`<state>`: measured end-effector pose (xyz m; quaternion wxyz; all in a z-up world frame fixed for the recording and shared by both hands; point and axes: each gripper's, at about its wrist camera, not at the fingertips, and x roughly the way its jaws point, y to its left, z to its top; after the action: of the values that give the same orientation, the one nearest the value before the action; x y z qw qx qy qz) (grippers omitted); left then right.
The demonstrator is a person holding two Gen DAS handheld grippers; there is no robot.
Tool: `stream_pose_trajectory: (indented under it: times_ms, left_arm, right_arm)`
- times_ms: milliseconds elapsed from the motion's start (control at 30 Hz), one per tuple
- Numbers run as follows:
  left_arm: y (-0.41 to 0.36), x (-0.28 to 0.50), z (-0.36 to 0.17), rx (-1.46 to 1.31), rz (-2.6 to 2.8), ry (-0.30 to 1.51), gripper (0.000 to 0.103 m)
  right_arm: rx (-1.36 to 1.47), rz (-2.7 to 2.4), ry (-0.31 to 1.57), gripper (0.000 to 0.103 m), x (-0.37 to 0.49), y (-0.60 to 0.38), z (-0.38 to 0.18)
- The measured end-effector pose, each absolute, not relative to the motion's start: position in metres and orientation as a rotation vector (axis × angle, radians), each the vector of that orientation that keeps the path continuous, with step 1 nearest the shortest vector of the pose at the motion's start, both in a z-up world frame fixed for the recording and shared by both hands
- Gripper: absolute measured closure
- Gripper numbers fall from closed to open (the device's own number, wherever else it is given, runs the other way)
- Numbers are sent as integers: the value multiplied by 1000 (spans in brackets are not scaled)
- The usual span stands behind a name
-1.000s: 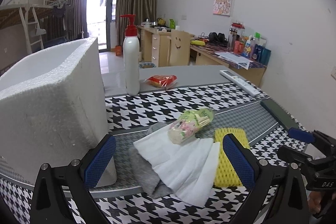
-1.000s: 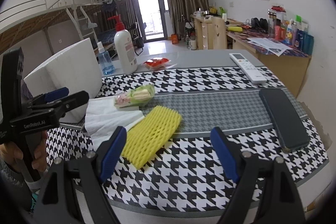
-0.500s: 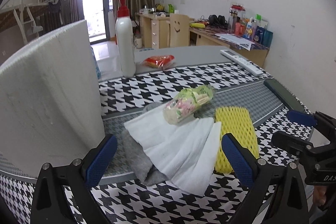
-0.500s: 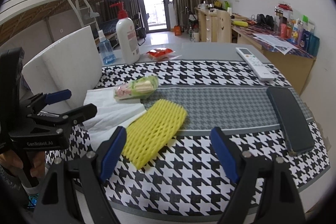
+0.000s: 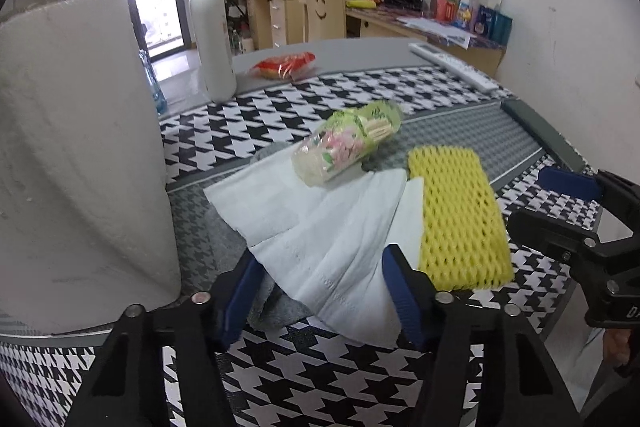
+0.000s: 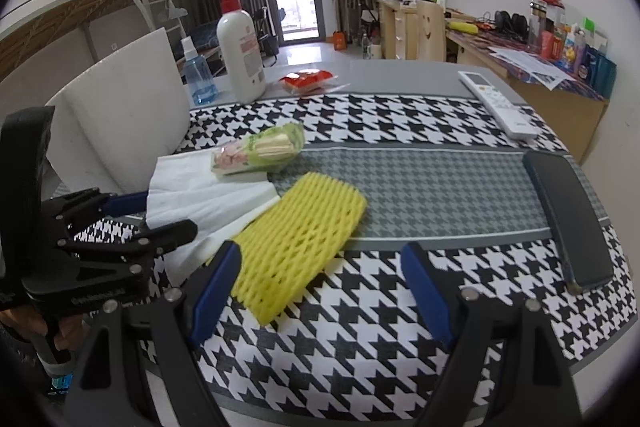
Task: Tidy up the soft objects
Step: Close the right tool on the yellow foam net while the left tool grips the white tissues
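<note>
The left gripper (image 5: 324, 291) is hovering over the near edge of the white tissue sheets (image 5: 320, 227); its jaws have just been closing, straddling the tissue with gaps either side, pads not pressing yet. The right gripper (image 6: 320, 287) is sitting wide open and empty above the tablecloth (image 6: 400, 327), the yellow foam net (image 6: 296, 243) lying beside its left pad. Further back, the tissue pack (image 5: 348, 147) is resting on the tissue sheets. The white foam box (image 5: 72, 163) is standing to the left.
</note>
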<state>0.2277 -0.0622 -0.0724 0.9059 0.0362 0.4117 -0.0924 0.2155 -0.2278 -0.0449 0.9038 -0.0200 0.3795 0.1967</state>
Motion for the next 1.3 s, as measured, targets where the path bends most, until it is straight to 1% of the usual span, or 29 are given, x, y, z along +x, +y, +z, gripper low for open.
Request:
stream_pose_trajectory:
  times_ms: [33,100,133,167,200,233,267,333,500,533,567,600,700,733,767,833,867,900,933,1100,1300]
  left_arm:
    - [-62,229,-73,79,-188,854,47]
    - [-62,230,-74,83,-182,856,51]
    - [-62,231,-74,85,-178,856,56]
    - [-62,230,-73,86,-178,854,60]
    - [-62,230,-72,87,-180,852,67]
    - [-62,230,-71,82,-184,849,71]
    - [-61,229,-70,75,-186,843,72]
    - [-60,228,-68,70,-189,833,78]
    - [-62,226,-64,81,-198,816,85]
    - [-62,226,-63,79,-200,814,86]
    - [-62,226,-62,80,-199,811,88]
    - [-62,225,-61,79,-201,805,90]
    - [-64,223,-57,78,-218,793,92]
    - [-64,222,-56,76,-220,791,93]
    - [-64,222,-55,74,-224,787,93]
    - [-64,221,-52,70,-229,776,93]
    - [-64,220,-51,68,-231,771,93]
    - [-65,220,-50,66,-233,767,94]
    - [-65,219,-48,63,-236,764,94]
    - [-62,214,-39,44,-246,739,95]
    - [-59,201,-22,42,-256,684,95]
  right_arm:
    - [-43,408,787,18,216,-227,-46]
    - [-45,408,801,18,219,-224,-49]
    - [-43,406,810,18,220,-223,-51]
    - [-41,404,819,18,222,-222,-52]
    - [-38,403,830,18,223,-221,-54]
    - [-36,404,840,18,225,-220,-55]
    - [-36,406,846,18,226,-219,-56]
    - [-44,408,858,18,229,-215,-58]
    - [-56,418,888,18,235,-206,-65]
    - [-56,416,893,20,236,-205,-67]
    - [-54,419,900,22,237,-205,-68]
    - [-48,423,908,30,238,-205,-69]
    - [-49,420,907,41,239,-206,-69]
    - [-45,420,906,48,239,-206,-69]
    - [-33,429,911,52,240,-207,-69]
    - [-7,450,918,69,240,-209,-67]
    - [-2,451,916,75,240,-210,-67]
    - [-1,445,913,87,240,-211,-66]
    - [10,447,911,92,240,-213,-65]
    - [40,462,893,94,233,-219,-59]
    - [54,448,840,94,222,-231,-42]
